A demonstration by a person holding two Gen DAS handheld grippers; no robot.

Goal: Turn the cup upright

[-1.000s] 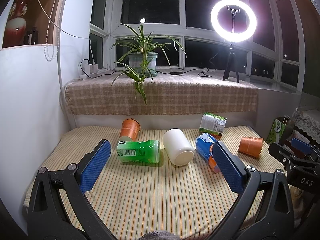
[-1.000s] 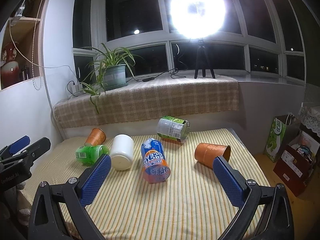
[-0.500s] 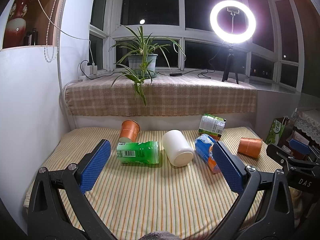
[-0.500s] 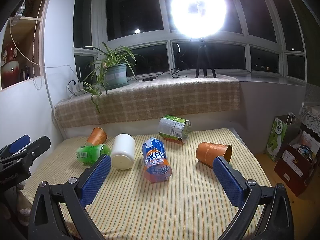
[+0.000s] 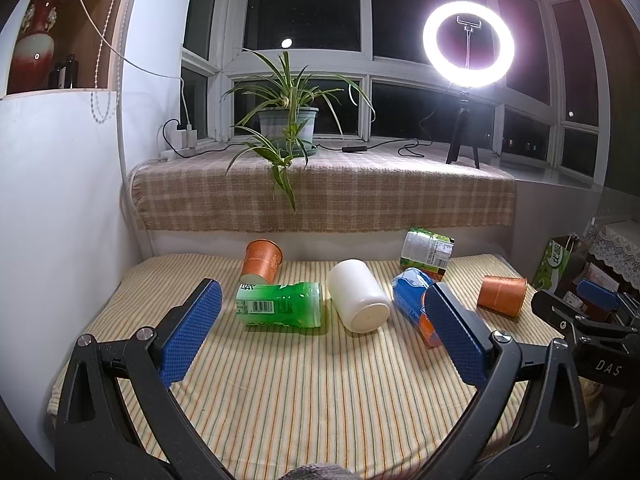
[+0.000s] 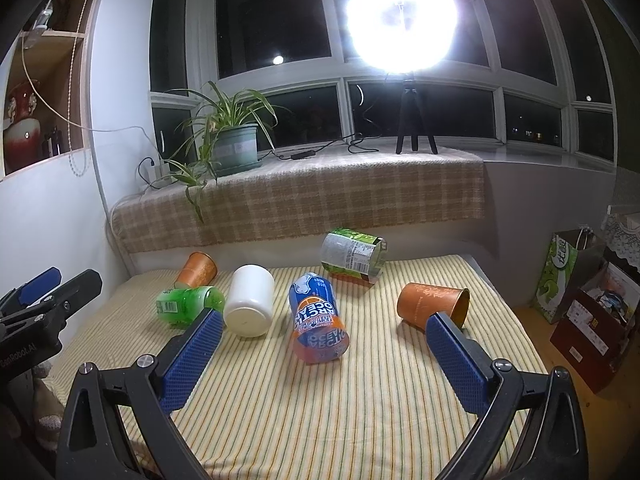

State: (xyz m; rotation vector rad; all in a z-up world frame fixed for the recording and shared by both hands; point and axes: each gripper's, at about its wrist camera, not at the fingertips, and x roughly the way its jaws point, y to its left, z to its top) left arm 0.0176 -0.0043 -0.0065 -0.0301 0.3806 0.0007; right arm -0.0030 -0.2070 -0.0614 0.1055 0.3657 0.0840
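Orange paper cup lies sideways; both tongs, left and right, spread empty; careless pinching could crush it.

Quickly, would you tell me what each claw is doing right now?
Left claw: open, holding nothing, above the striped cloth.
Right claw: open, holding nothing, above the same cloth.

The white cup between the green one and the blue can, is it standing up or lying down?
Lying down: the white cup rests on its side, flat base facing the camera.
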